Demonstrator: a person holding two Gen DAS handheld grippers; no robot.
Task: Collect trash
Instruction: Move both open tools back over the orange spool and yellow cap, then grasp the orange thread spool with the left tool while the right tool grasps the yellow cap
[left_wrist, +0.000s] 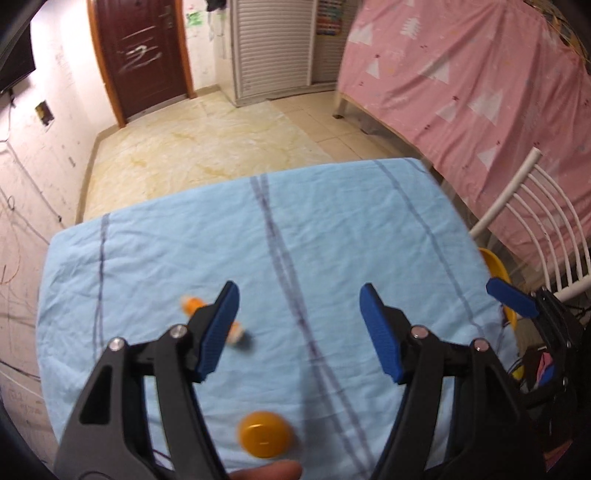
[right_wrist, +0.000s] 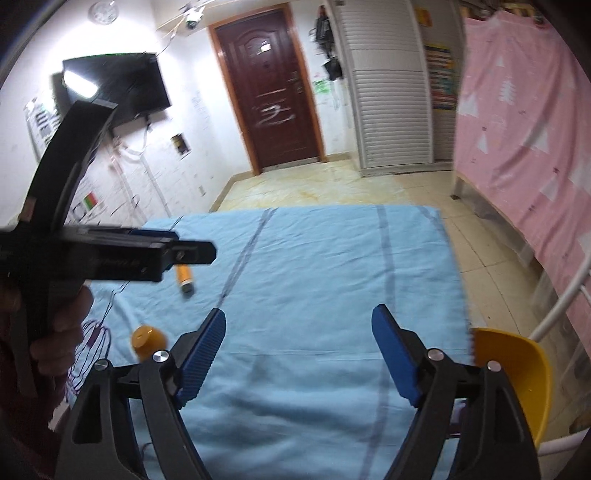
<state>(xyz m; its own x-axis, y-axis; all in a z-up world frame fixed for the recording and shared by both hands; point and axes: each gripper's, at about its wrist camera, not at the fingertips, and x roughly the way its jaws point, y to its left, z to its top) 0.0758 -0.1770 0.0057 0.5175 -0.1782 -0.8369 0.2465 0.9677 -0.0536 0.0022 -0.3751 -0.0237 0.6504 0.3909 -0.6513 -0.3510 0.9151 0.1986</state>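
1. Your left gripper (left_wrist: 299, 325) hangs over the blue cloth (left_wrist: 332, 229), fingers spread, gripping nothing.
2. A small orange bottle (left_wrist: 192, 304) lies just beside its left finger (blurred); an orange cap (left_wrist: 264, 434) sits nearer you.
3. Your right gripper (right_wrist: 299, 350) is likewise spread wide, a yellow bin (right_wrist: 517, 369) at the cloth's right edge.

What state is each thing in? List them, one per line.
left gripper: jaws wide open, empty, above the cloth.
right gripper: jaws wide open, empty.
orange bottle: lying on its side on the blue cloth.
orange cap: loose on the cloth, apart from the bottle.
yellow bin: open, at the table's right edge; contents hidden.
door: shut.
TV: off.
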